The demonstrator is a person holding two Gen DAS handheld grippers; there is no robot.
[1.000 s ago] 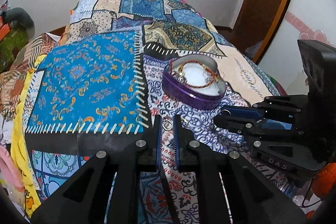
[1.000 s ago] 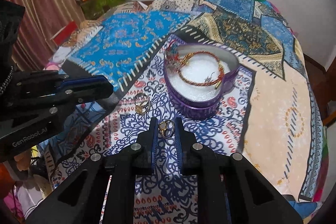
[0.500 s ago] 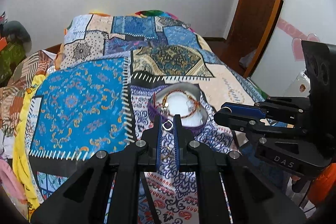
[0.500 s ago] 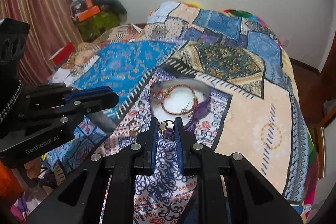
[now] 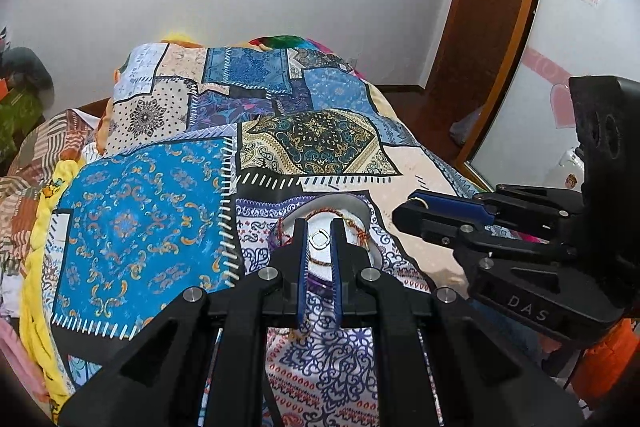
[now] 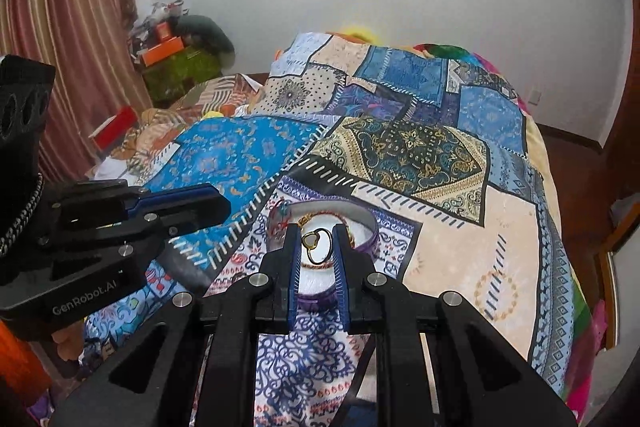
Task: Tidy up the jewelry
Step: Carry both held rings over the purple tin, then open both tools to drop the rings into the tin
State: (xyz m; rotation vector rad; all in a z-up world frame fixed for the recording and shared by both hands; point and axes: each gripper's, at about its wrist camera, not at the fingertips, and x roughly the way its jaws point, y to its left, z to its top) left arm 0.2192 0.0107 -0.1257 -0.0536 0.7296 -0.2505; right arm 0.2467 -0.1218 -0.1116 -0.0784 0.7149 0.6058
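Now higher, rings (image 5: 319,240) above box (image 6: 370,227).

We see both views evenly and softly lit, with no hard shadows on the bedspread (image 5: 152,227). Fisheye bending curves the door frame (image 5: 516,39) at 2 o'clock, and black vignette fills the corners. Focus holds sharp throughout.

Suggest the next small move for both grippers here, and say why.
Probably lower both toward the purple box, then release. The left gripper pinches a silver ring and the right gripper a gold ring, each framed over the box's white lining, apparently above it.
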